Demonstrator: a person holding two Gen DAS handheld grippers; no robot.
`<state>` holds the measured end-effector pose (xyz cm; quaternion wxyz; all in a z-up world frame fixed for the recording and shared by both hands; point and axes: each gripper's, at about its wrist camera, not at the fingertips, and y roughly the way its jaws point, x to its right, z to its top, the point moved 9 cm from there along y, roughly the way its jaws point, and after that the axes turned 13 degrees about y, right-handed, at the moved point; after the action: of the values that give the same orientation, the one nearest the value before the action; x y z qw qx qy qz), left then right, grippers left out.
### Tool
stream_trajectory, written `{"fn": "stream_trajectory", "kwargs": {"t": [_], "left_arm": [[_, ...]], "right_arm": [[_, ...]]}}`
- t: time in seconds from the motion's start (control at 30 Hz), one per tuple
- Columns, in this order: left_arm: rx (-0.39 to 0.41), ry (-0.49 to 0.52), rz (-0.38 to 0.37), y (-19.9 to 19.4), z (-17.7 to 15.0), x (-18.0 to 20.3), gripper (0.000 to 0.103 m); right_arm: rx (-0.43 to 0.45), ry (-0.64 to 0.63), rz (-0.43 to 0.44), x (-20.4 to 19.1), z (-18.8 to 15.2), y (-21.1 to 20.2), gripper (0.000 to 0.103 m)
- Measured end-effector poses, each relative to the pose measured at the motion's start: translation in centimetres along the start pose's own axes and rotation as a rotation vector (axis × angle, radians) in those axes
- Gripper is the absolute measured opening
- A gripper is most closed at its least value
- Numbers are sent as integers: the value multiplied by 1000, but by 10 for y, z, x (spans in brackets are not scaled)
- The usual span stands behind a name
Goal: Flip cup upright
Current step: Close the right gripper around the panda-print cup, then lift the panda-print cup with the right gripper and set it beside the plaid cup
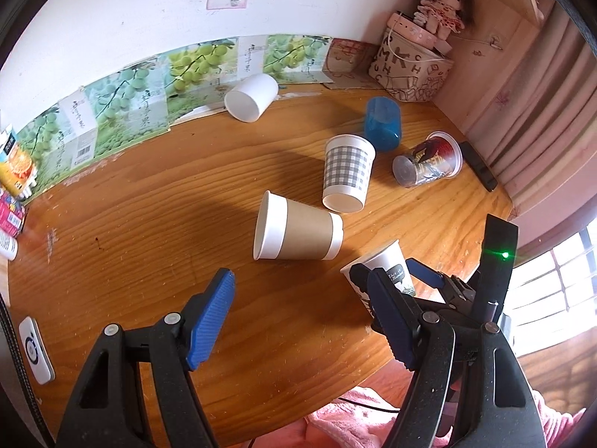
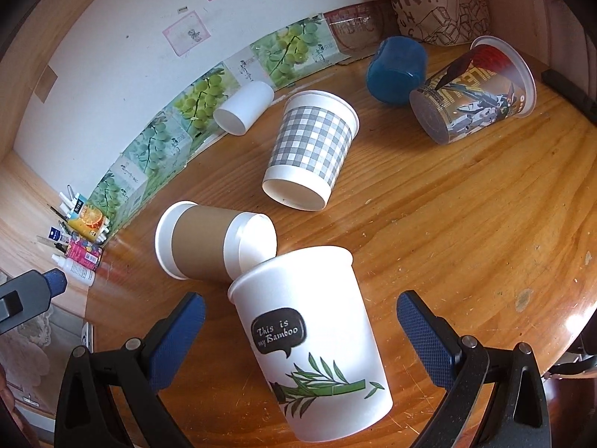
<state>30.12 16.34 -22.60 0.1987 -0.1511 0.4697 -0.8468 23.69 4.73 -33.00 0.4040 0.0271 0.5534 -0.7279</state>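
Table [image 1: 149, 231] was varnished orange-brown wood with strong grain, scuffed and scratched near the front edge, set into a corner: white wall behind with stickers, grape-print cartons [image 1: 123, 104] lined along the back, light wood panel on the right. A letter-print bag [image 1: 410, 71] sat in the far corner with a doll [image 1: 444, 3] on top; bright window [image 1: 548, 283] showed low right in the left wrist view. Small bottles and packets [image 2: 80, 246] were stacked at the table's left end. Cups lay scattered on their sides: brown-sleeve cup [image 1: 298, 233], grey check cup [image 1: 347, 171], blue cup [image 1: 384, 123], printed clear cup [image 1: 429, 162], plain white cup [image 1: 252, 97] against the cartons. Task item, bamboo cup [image 2: 313, 336], was white paper with a black "This is my Bamboo" speech bubble and a green bamboo sprig, rim pointing away from the camera, base towards it, leaning; rim just beside the brown-sleeve cup's base, contact unclear. It was near the front right edge of the table. Right hand-held gripper [image 2: 302, 330] was spread wide, blue pads either side of the bamboo cup with visible gaps, not gripping. Left hand-held gripper [image 1: 302, 321] was also wide apart, holding nothing, above bare table.
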Motion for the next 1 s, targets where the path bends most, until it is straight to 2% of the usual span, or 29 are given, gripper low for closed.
{"fn": "stream_trajectory", "kwargs": {"t": [0.13, 0.3, 0.5, 0.63, 0.77, 1.0], "left_arm": [[-8, 29, -15, 3, 5, 1, 77], [3, 48, -31, 4, 12, 3, 77], [-4, 55, -51, 8, 13, 4, 77], [-2, 64, -55, 8, 14, 5, 77], [5, 71, -54, 5, 13, 6, 77], [17, 67, -52, 0, 11, 5, 77]], "right_arm": [[2, -7, -50, 5, 2, 6, 102], [-10, -17, -59, 7, 2, 10, 93], [13, -34, -50, 2, 7, 7, 92], [30, -50, -60, 0, 12, 6, 81], [37, -52, -56, 0, 14, 6, 75], [70, -81, -44, -6, 17, -3, 75]]}}
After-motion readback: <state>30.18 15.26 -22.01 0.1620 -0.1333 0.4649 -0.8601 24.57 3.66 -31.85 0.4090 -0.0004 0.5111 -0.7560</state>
